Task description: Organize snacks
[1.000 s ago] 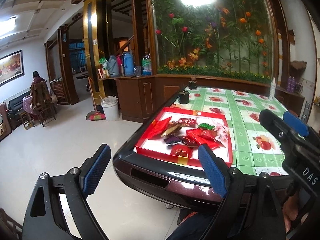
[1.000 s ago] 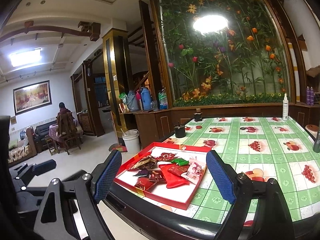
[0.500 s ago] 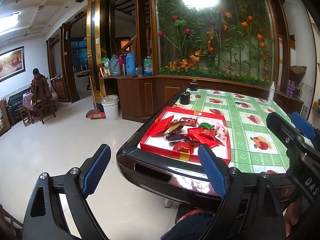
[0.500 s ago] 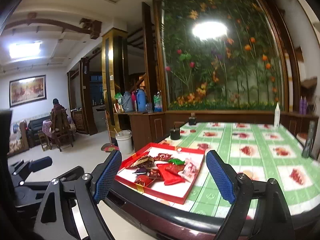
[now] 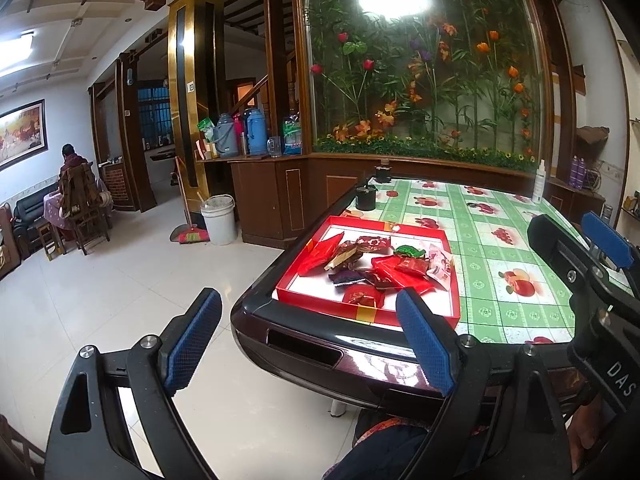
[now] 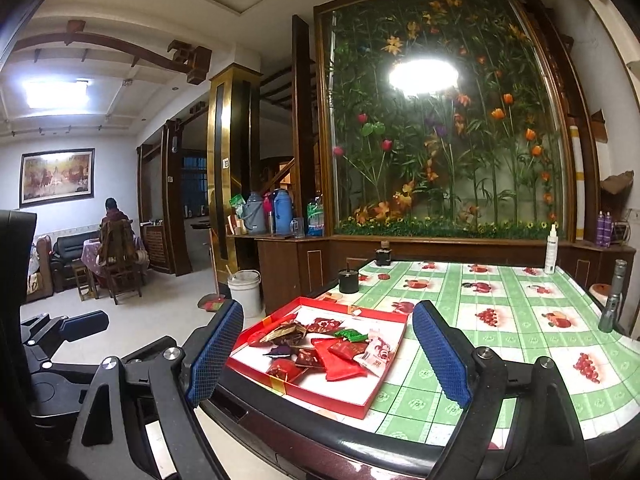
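Near the bench's front-left corner: we find the red tray (image 6: 362, 394) lying flat on the green checked oilcloth (image 6: 500, 320), with the snack packets (image 6: 332, 350) heaped loose inside it.
Left gripper (image 5: 308, 340): its blue-padded fingers (image 5: 192, 340) stand wide apart with nothing between them, held off the bench's edge and short of the tray.
Tray: shallow, square-cornered, thin red walls and a white floor; we judge it cardboard, light, and likely to flex if lifted by one wall (the near wall carries a gold band).
Leftmost packets: a flat red sachet (image 5: 320, 254) and a brown-and-cream wrapper (image 5: 344, 256) leaning on each other; soft foil or film, crinkly, probably slippery.
Middle packets: a small dark purple one (image 5: 346, 277) and a green one (image 5: 408, 251); light, thin, easily pushed about.
Rightmost packets: a larger red pouch (image 6: 340, 364) and a pale pink-printed one (image 6: 376, 352), overlapping.
Where to hold: we would pinch a packet at a crimped end seam or a free corner, since the puffed middle may slide or crush what is inside.
Order in the tray: the packets lie mixed and overlapping; we cannot tell from this whether sorting is under way.
Right gripper (image 6: 328, 350): fingers (image 6: 440, 356) likewise spread wide and empty, framing the tray from the bench's near edge.
Bench (image 5: 304, 344): glossy dark rim, rounded corner, smooth cloth on top.
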A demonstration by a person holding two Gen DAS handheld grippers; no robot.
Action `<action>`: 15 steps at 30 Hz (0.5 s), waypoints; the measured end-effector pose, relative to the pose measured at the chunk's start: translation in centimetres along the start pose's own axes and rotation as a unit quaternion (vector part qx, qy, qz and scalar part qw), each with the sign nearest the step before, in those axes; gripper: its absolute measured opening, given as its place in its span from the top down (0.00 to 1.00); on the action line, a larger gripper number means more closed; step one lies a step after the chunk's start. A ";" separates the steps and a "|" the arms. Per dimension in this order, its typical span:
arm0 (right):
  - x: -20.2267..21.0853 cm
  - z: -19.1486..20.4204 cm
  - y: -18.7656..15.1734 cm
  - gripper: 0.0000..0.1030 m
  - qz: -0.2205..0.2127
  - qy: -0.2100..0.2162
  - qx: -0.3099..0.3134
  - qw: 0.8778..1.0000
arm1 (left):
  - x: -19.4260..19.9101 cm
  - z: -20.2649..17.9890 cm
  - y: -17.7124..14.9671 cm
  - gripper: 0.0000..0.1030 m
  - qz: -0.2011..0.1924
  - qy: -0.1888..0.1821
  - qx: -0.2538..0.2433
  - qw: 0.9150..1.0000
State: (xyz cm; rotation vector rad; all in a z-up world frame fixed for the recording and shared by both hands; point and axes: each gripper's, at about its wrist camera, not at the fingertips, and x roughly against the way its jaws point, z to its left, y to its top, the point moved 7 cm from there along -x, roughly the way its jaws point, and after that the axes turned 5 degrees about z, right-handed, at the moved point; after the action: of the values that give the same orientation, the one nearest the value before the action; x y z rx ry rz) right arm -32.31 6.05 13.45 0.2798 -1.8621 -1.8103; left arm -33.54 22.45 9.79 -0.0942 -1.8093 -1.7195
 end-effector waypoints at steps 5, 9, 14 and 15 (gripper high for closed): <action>0.0 0.0 -0.1 0.14 0.001 0.000 -0.001 1.000 | 0.2 0.0 0.0 0.13 -0.002 -0.002 -0.006 1.000; -0.1 -0.2 -0.1 0.14 0.003 0.001 -0.007 1.000 | 0.2 -0.1 0.1 0.13 -0.003 -0.003 -0.005 1.000; -0.9 -0.8 0.0 0.14 0.005 0.006 -0.017 1.000 | -0.4 -0.2 0.8 0.13 -0.008 0.005 -0.011 1.000; -1.2 -1.0 0.1 0.14 0.007 0.008 -0.019 1.000 | -0.6 -0.3 1.1 0.13 -0.008 0.006 -0.011 1.000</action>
State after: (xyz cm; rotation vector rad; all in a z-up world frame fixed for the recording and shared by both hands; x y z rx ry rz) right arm -30.80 5.80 13.22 0.2665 -1.8120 -1.8273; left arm -32.49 22.56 10.44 -0.0782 -1.7865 -1.7473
